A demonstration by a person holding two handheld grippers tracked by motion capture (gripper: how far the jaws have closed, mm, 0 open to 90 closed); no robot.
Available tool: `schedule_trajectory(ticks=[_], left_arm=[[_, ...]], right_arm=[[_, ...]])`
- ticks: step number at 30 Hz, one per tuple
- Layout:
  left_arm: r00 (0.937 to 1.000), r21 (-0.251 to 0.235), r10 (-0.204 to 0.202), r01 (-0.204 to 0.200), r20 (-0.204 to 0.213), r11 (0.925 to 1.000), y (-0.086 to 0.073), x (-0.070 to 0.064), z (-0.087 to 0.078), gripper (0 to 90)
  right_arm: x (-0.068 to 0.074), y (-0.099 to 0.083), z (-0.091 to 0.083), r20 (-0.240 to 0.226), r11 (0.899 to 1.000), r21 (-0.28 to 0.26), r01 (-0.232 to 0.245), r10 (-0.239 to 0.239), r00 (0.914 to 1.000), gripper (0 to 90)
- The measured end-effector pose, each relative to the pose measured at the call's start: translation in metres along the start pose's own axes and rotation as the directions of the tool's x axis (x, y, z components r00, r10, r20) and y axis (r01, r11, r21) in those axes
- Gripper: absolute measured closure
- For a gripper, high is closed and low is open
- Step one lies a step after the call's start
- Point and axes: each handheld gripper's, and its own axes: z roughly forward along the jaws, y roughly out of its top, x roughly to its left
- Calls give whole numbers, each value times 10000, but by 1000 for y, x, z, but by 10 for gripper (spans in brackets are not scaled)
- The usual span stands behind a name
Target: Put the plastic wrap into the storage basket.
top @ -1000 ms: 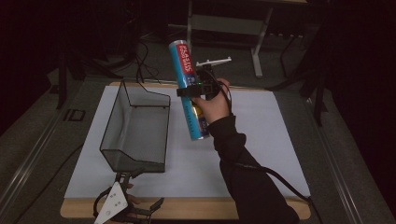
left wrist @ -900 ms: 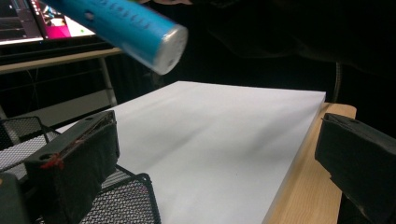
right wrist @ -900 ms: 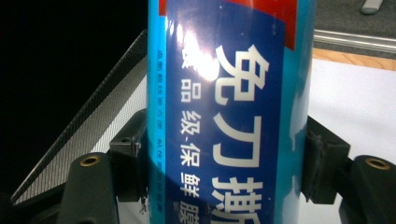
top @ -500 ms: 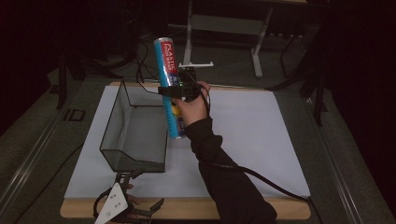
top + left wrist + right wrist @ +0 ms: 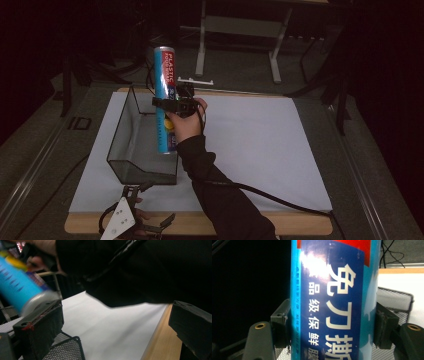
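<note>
While the bench (image 5: 310, 227) lies under its white sheet (image 5: 260, 150), a black mesh basket (image 5: 142, 172) sits at its left side. Over the basket's right edge stands a tall blue tube (image 5: 165, 100), nearly upright, and the right claw (image 5: 172, 105) is clamped on its middle, jaws pressed to both sides. Down at the near left edge, the left claw (image 5: 142, 225) rests with jaws spread apart.

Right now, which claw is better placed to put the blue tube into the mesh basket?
The right claw: it is shut on the blue tube, upright over the mesh basket. The left claw sits open at the table's near edge.
</note>
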Motion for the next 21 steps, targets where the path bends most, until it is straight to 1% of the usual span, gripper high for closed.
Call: schedule_trajectory(ticks=[1,2,3,5,7,9,12,16,18,20,21], left_arm=[[10000,0,0,0,0,10000,0,0,0,4],[10000,36,45,-45,40,10000,0,-1,1,4],[9999,115,128,-128,4,9999,-1,-1,1,4],[9999,137,159,-158,-6,9998,-1,-1,1,4],[9999,126,102,-102,-8,9999,-1,0,1,4],[9999,189,142,-141,-67,9997,-1,0,1,4],[9998,257,170,-168,-86,9995,-1,0,2,4],[9999,297,100,-101,54,9995,-1,0,2,4],[9999,347,133,-134,31,9993,-1,-1,2,4],[9998,420,217,-216,-24,9989,-2,-1,3,4],[9997,449,245,-242,-52,9987,-2,-1,3,4]], right_arm=[[0,0,0,0,10000,0,0,0,10000,320],[-1,-7,6,-54,9999,-54,-146,146,9999,320],[-1,-7,6,-54,9999,-54,-146,146,9999,320],[-4,-13,12,-127,9993,60,-381,382,9992,319],[-5,-18,16,15,9991,149,-403,402,9992,319],[-8,-26,21,46,9982,209,-567,566,9984,319],[-10,-36,27,172,9973,254,-684,680,9975,319],[-14,-47,32,550,9962,392,-776,754,9956,319],[-18,-52,33,774,9954,428,-858,823,9936,319],[-21,-56,35,886,9943,567,-905,853,9924,319],[-23,-59,36,1016,9945,649,-824,755,9920,319]])
